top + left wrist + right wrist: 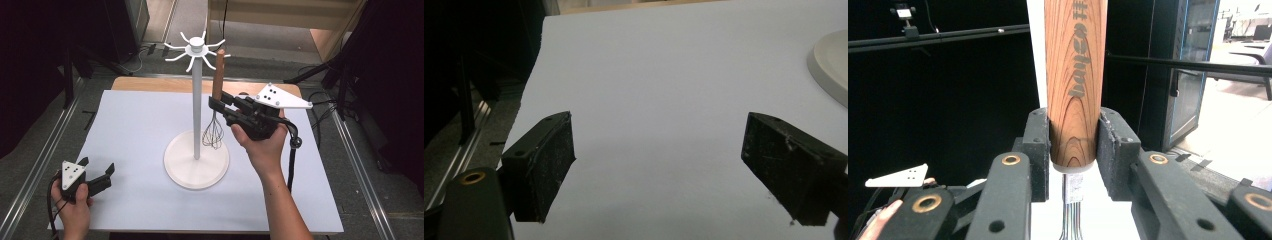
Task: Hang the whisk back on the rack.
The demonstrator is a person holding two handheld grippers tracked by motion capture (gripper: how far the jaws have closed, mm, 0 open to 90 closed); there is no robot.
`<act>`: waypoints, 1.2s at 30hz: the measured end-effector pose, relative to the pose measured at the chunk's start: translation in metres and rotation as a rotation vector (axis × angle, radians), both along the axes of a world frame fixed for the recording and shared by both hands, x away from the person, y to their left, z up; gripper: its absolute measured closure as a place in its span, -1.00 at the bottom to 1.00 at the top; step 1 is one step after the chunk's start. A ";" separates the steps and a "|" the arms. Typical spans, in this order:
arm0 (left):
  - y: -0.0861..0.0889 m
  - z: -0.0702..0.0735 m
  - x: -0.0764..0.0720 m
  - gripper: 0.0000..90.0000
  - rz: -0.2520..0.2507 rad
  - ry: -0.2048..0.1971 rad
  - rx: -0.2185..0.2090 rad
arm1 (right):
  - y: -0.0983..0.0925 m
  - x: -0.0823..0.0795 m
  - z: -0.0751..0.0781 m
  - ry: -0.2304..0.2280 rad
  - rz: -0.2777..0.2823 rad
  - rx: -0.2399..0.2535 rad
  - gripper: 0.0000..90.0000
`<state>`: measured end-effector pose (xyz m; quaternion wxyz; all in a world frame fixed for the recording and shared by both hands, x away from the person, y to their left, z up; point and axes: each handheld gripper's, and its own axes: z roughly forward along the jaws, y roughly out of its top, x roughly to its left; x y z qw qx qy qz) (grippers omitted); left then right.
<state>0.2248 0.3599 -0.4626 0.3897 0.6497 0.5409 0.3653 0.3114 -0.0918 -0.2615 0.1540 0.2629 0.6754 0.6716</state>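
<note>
Two jaws of your right gripper (216,105) clamp the whisk (216,100) upright by its wooden handle, just beside the stand (197,100) mid-table (130,130), forearm reaching in diagonally. Your left gripper (98,167) rests released near the front-left corner.

Grey floor (35,150), metal rails (45,155), dark surroundings

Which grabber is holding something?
The right gripper: its jaws squeeze the whisk by its wooden handle, beside the white stand. The left gripper is open over bare table.
</note>
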 end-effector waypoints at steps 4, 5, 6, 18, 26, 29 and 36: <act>0.000 0.000 0.000 -0.68 0.001 0.000 0.001 | -0.001 0.000 -0.001 -0.013 0.000 0.002 0.57; 0.000 0.000 0.000 -0.68 0.001 0.001 0.002 | -0.001 0.000 -0.001 -0.015 -0.002 0.001 0.57; 0.000 0.000 0.000 -0.68 0.001 0.000 0.002 | -0.001 0.000 -0.001 -0.020 -0.004 -0.002 0.56; 0.000 0.000 0.000 -0.68 0.000 0.000 0.003 | -0.009 -0.001 -0.009 -0.042 -0.116 -0.025 -0.01; -0.001 0.000 0.000 -0.68 0.002 0.001 0.007 | -0.016 -0.002 -0.023 0.014 -0.219 -0.087 -0.52; -0.001 0.000 0.000 -0.68 0.003 0.002 0.009 | -0.018 -0.003 -0.031 0.016 -0.272 -0.118 -0.68; -0.001 0.000 0.000 -0.68 0.001 0.003 0.014 | -0.030 -0.003 -0.051 0.047 -0.333 -0.141 -0.91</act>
